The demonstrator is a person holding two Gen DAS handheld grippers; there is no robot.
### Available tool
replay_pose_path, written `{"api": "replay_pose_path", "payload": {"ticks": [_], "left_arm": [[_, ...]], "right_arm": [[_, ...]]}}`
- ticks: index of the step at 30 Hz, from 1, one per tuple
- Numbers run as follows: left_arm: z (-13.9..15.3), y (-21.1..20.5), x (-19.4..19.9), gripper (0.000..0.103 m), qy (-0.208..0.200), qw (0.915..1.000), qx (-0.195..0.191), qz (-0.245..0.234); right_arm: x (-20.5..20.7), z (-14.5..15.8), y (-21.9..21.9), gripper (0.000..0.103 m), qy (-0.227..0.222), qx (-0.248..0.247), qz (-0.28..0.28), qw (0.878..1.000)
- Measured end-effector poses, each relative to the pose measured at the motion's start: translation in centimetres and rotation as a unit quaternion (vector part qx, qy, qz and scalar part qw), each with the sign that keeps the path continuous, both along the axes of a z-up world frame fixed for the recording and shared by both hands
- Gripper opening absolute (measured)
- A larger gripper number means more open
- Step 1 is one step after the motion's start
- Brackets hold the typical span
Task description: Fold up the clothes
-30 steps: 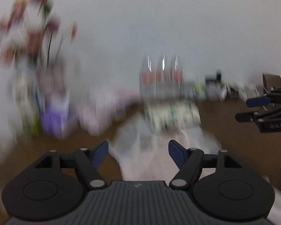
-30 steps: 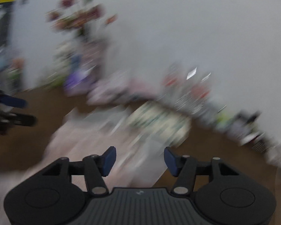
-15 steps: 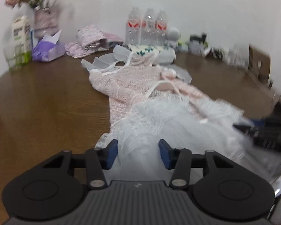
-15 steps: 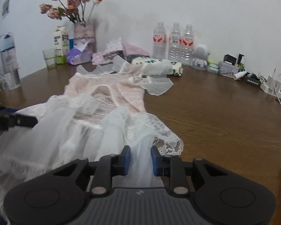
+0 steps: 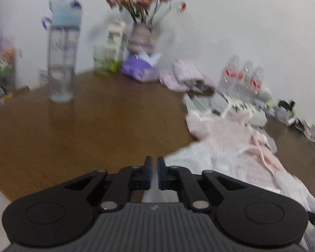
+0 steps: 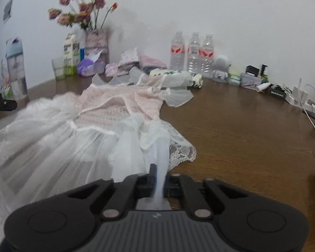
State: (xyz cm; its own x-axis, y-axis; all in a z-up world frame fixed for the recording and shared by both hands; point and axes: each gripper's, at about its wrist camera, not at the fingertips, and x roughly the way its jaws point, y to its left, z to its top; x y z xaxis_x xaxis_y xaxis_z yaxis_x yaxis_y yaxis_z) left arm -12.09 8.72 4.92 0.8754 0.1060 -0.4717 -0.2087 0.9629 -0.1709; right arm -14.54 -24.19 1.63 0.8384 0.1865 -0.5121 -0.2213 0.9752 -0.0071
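A pink lace dress with a white tulle skirt (image 6: pixel 115 109) lies flat on the brown table (image 6: pixel 241 126), bodice toward the wall and skirt toward me. My right gripper (image 6: pixel 160 174) is shut on a strip of the skirt's white tulle at its right hem. In the left wrist view the dress (image 5: pixel 231 138) runs off to the right, and my left gripper (image 5: pixel 154 168) is shut with white skirt fabric pinched between its fingers at the left hem. The left gripper (image 6: pixel 2 105) also shows at the left edge of the right wrist view.
Along the wall stand a vase of flowers (image 6: pixel 95 40), a milk carton (image 6: pixel 71 50), folded clothes (image 6: pixel 134 62), three water bottles (image 6: pixel 191 52) and small items with a cable (image 6: pixel 310 109). A tall clear bottle (image 5: pixel 62 63) stands on the table's left side.
Both grippers have gone from open to shut on the skirt's hem. The left wrist view has swung toward the left side of the table.
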Motion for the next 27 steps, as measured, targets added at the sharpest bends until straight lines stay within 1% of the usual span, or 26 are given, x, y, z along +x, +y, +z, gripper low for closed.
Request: {"api": "replay_pose_path", "payload": {"ticks": [1, 2, 3, 5, 6, 7, 8, 9, 10, 11, 12, 14, 15, 16, 17, 18, 19, 20, 21, 22, 23, 24, 25, 26, 27], "left_arm": [[0.3, -1.0, -0.1, 0.052, -0.008, 0.9998, 0.017, -0.011], [0.6, -2.2, -0.2, 0.071, -0.015, 0.9989, 0.035, -0.026], [0.6, -3.5, 0.1, 0.073, -0.014, 0.9971, 0.059, -0.046], [0.3, -6.5, 0.9, 0.073, -0.004, 0.9895, 0.111, -0.092], [-0.1, -7.3, 1.6, 0.070, 0.008, 0.9863, 0.130, -0.101], [-0.7, -7.8, 2.3, 0.050, 0.021, 0.9837, 0.146, -0.103], [-1.2, -7.5, 2.9, 0.018, 0.036, 0.9852, 0.139, -0.093], [-1.7, -6.2, 3.2, 0.008, 0.048, 0.9901, 0.107, -0.076], [-2.1, -4.6, 3.3, 0.005, 0.058, 0.9942, 0.069, -0.059], [-2.3, -3.2, 3.2, 0.004, 0.063, 0.9961, 0.045, -0.041], [-2.4, -2.1, 2.8, 0.003, 0.064, 0.9970, 0.036, -0.023], [-2.3, 0.0, 1.5, 0.004, 0.062, 0.9978, 0.021, 0.011], [-1.8, 0.7, 0.9, 0.007, 0.053, 0.9984, 0.007, 0.020], [-1.2, 1.3, 0.4, 0.013, 0.042, 0.9987, -0.007, 0.028], [-0.4, 1.1, 0.1, 0.019, 0.024, 0.9993, -0.007, 0.027], [0.6, 0.5, 0.0, 0.023, 0.004, 0.9998, 0.002, 0.022], [1.5, -0.4, 0.2, 0.042, -0.013, 0.9997, 0.019, 0.004], [2.0, -1.7, 0.9, 0.069, -0.021, 0.9984, 0.044, -0.030], [1.9, -3.1, 2.3, 0.079, -0.009, 0.9949, 0.066, -0.076], [1.5, -4.4, 4.1, 0.079, 0.011, 0.9883, 0.087, -0.125], [0.9, -5.4, 5.6, 0.067, 0.033, 0.9836, 0.100, -0.146], [0.1, -5.8, 6.7, 0.052, 0.057, 0.9817, 0.107, -0.147], [-0.8, -6.0, 7.7, 0.005, 0.082, 0.9797, 0.112, -0.145], [-1.4, -5.6, 8.0, 0.001, 0.091, 0.9807, 0.102, -0.139], [-1.9, -4.8, 8.0, 0.001, 0.092, 0.9832, 0.085, -0.132]], "right_arm": [[-0.1, 0.2, -0.2, 0.000, -0.004, 0.007, -0.010, 1.000], [-0.2, 0.4, -0.5, 0.000, -0.009, 0.013, -0.019, 1.000], [-0.2, 0.6, -0.7, 0.000, -0.013, 0.020, -0.029, 0.999], [-0.4, 1.0, -1.2, 0.000, -0.022, 0.034, -0.048, 0.998], [-0.5, 1.2, -1.5, 0.000, -0.027, 0.040, -0.058, 0.997], [-0.5, 1.2, -1.9, 0.000, -0.026, 0.040, -0.075, 0.996], [-0.6, 1.0, -2.4, 0.000, -0.021, 0.035, -0.096, 0.995], [-0.8, 0.9, -3.0, 0.000, -0.017, 0.029, -0.117, 0.993], [-0.5, 0.8, -3.0, 0.002, -0.014, 0.025, -0.120, 0.992], [0.0, 0.9, -2.7, 0.007, -0.011, 0.021, -0.109, 0.994], [0.5, 0.9, -2.4, 0.012, -0.007, 0.018, -0.098, 0.995], [1.5, 1.0, -1.8, 0.014, -0.001, 0.010, -0.077, 0.997], [2.0, 1.1, -1.5, 0.025, 0.003, 0.007, -0.066, 0.998], [2.5, 1.1, -1.2, 0.041, 0.006, 0.003, -0.055, 0.998], [3.0, 1.2, -0.9, 0.047, 0.009, 0.000, -0.044, 0.999], [3.5, 1.2, -0.5, 0.049, 0.012, -0.004, -0.033, 0.999], [4.0, 1.3, -0.2, 0.049, 0.016, -0.007, -0.022, 1.000], [4.6, 1.3, 0.1, 0.049, 0.019, -0.011, -0.011, 1.000], [5.1, 1.4, 0.4, 0.048, 0.022, -0.015, 0.000, 1.000], [5.6, 1.4, 0.7, 0.042, 0.025, -0.018, 0.011, 0.999], [6.1, 1.5, 1.0, 0.033, 0.029, -0.022, 0.022, 0.999], [6.7, 1.3, 1.0, 0.006, 0.038, -0.018, 0.024, 0.999], [6.9, 1.2, 0.5, 0.002, 0.043, -0.006, 0.009, 0.999], [6.8, 1.2, -0.1, 0.001, 0.038, 0.007, -0.011, 0.999], [6.5, 1.1, -0.8, 0.001, 0.033, 0.016, -0.030, 0.999]]}}
